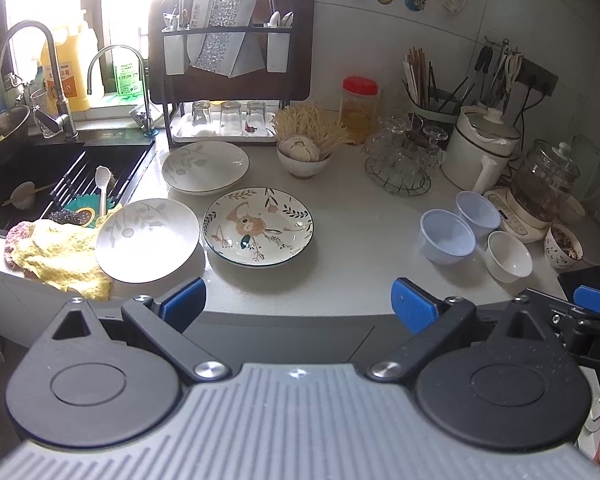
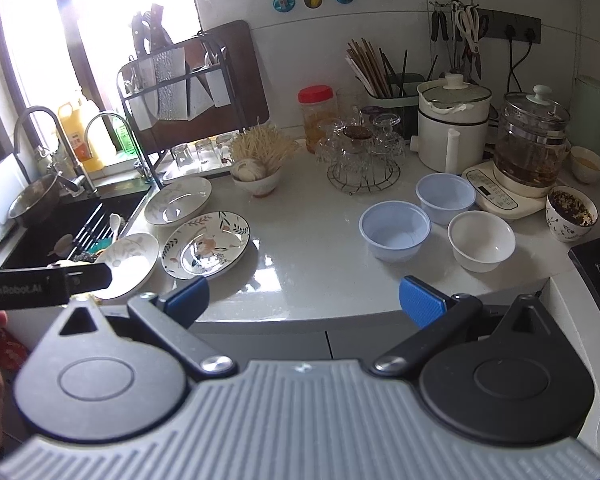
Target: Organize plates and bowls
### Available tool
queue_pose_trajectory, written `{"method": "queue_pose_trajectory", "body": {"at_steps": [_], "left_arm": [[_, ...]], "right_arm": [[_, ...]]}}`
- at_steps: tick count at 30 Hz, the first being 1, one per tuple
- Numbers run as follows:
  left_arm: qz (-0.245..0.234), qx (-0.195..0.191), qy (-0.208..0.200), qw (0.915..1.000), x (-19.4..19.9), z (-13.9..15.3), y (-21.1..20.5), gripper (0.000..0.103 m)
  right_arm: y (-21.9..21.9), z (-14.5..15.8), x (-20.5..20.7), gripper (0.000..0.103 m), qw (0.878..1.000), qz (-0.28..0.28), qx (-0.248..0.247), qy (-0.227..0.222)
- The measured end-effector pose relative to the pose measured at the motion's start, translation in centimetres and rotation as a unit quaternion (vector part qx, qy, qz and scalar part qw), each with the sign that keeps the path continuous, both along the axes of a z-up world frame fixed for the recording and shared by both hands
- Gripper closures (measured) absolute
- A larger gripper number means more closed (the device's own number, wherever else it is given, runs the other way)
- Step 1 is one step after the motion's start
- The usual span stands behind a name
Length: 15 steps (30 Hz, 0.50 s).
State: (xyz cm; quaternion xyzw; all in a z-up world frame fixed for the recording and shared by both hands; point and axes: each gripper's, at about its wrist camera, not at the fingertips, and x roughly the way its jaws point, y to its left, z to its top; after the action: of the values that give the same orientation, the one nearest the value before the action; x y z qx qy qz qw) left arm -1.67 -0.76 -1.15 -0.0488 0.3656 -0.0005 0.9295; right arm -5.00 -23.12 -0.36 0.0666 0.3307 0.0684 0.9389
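Both held short of the counter [image 1: 360,240], nothing touched. Left gripper [image 1: 298,300] spread wide, empty; plates [image 1: 258,226] just ahead, left, nearer it. Right gripper [image 2: 304,300] likewise wide, empty; bowls [image 2: 396,230] ahead, right, nearer that one.

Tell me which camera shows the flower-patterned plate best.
The left wrist view: the flower-patterned plate sits near centre, large, its whole pattern readable. The right wrist view shows the same plate smaller, off to the left, with glare across its middle.
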Motion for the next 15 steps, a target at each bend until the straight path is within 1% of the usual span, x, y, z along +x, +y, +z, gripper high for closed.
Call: {"method": "queue_pose_trajectory", "body": {"at_steps": [5, 8, 15], "left_arm": [[-0.004, 0.001, 0.005, 1.0, -0.2, -0.4, -0.4, 0.002], [-0.008, -0.009, 0.012, 0.9999, 0.0, -0.8, -0.6, 0.002], [-0.013, -0.01, 0.009, 0.9998, -0.2, -1.2, -0.7, 0.002]], "right_arm": [[-0.6, -0.2, -0.1, 0.0, 1.0, -0.011, -0.007, -0.004], [-0.5, -0.3, -0.3, 0.0, 1.0, -0.01, -0.008, -0.003], [-0.7, -0.6, -0.2, 0.0, 1.0, -0.013, -0.001, 0.0]]}}
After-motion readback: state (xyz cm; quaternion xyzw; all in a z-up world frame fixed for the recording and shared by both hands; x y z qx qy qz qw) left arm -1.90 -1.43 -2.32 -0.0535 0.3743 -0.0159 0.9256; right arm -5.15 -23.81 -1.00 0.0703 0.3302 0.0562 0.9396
